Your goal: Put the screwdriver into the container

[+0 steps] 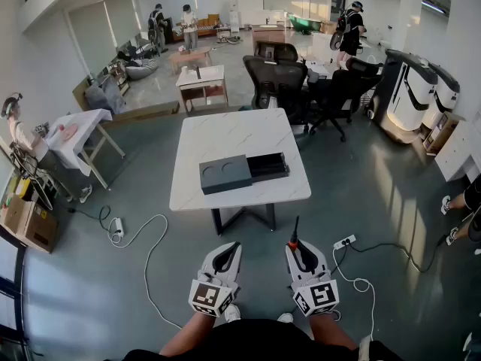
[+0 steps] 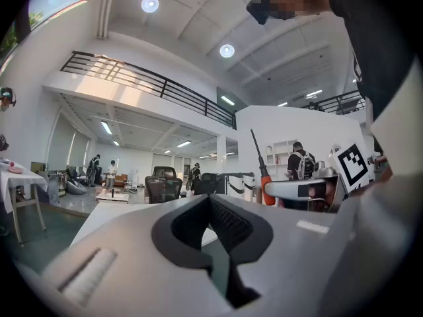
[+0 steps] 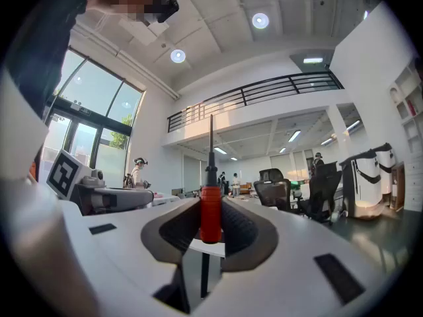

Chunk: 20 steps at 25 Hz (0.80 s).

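**Head view.** The white worktop (image 1: 239,138) stands ahead of the person. The container (image 1: 242,173) lies on it: a dark grey box with two round recesses, and a black section showing at its right. Both tools are held level above the floor, short of the worktop's near edge. The left hand-held gripper (image 1: 228,248) is on the left and the right hand-held gripper (image 1: 293,248) is just beside it. The screwdriver (image 1: 294,232) projects from the right unit, well apart from the container.

**Left gripper view.** The jaws are together at the tips, with nothing between them. The right hand-held gripper (image 2: 291,190) shows to the right, with the screwdriver (image 2: 262,177) standing upright in it.

**Right gripper view.** The jaws are clamped on the red handle of the screwdriver (image 3: 210,216). Its dark shaft points straight up. The left hand-held gripper (image 3: 109,197) shows at the left.
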Each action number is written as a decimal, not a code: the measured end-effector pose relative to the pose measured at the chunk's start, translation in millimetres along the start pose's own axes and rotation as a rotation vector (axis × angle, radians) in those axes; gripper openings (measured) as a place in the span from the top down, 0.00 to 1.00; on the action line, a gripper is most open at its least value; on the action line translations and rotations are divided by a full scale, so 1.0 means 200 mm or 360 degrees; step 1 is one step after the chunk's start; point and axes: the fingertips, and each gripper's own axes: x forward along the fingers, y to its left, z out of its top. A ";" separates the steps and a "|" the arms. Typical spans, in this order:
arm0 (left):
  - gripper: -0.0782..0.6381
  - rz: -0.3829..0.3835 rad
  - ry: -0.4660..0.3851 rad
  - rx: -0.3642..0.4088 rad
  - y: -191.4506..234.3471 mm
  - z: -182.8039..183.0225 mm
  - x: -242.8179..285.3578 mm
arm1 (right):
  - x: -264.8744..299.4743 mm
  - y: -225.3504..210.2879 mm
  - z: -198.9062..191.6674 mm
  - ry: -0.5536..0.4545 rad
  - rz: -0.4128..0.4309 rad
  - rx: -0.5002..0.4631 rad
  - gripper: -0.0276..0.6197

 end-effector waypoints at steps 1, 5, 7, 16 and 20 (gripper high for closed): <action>0.88 0.0000 -0.0007 0.0008 0.01 -0.01 -0.01 | 0.00 0.01 0.00 -0.0005 0.0006 0.0001 0.81; 0.88 0.0033 -0.0024 0.0002 0.08 -0.01 -0.06 | 0.02 0.06 0.01 -0.0012 0.0022 -0.0013 0.81; 0.88 0.0049 -0.0020 0.0018 0.12 -0.01 -0.07 | 0.04 0.09 0.01 -0.0016 0.0039 -0.0005 0.81; 0.88 0.0139 -0.0002 0.0053 0.36 -0.03 -0.23 | 0.14 0.25 0.02 -0.0048 0.0049 -0.0046 0.81; 0.88 0.0112 -0.0016 0.0071 0.42 -0.03 -0.30 | 0.16 0.31 0.04 -0.0084 0.0021 0.0000 0.81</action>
